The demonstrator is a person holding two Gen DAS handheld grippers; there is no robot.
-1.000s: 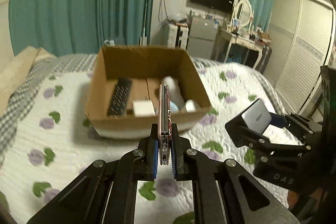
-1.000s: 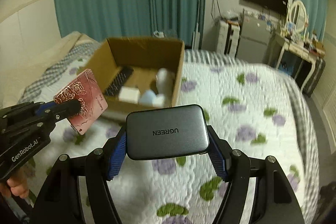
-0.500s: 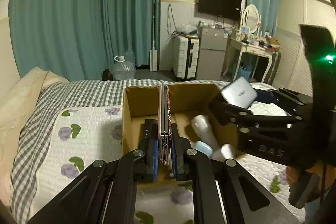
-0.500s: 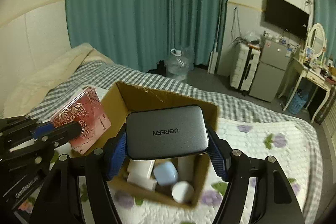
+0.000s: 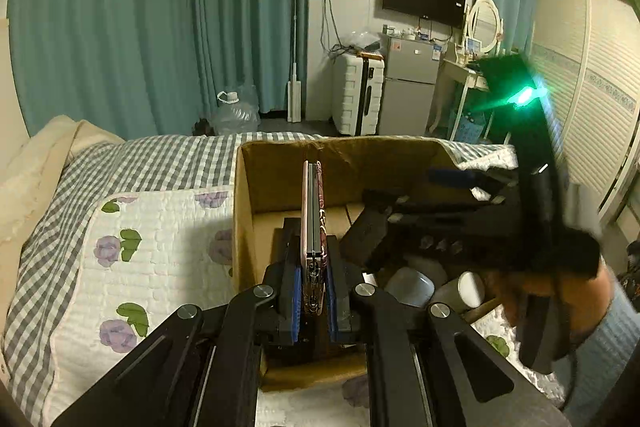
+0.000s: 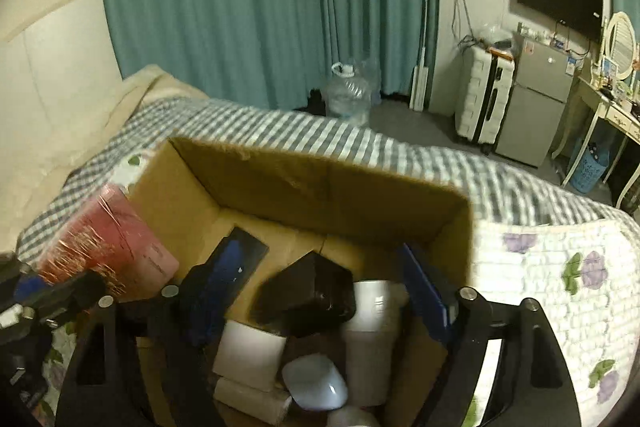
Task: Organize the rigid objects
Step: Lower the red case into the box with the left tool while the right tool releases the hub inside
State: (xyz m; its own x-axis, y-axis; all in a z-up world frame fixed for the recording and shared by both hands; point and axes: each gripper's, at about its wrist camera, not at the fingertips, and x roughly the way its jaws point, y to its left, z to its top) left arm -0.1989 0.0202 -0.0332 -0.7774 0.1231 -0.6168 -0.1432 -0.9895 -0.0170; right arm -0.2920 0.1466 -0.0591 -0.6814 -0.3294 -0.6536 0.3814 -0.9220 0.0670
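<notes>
While the right gripper [image 6: 316, 291] is opening its jaws over the cardboard box [image 6: 320, 187], the dark charger block [image 6: 308, 297] is sitting tilted and free between the spreading pads, atop the white items [image 6: 250, 353]; it is risking a roll or a wedge against them. The left gripper [image 5: 313, 297] is clamping the pink patterned card case [image 5: 313, 211] edge-on, its long axis running away from the camera over the box; tipping sideways on release is likely.
</notes>
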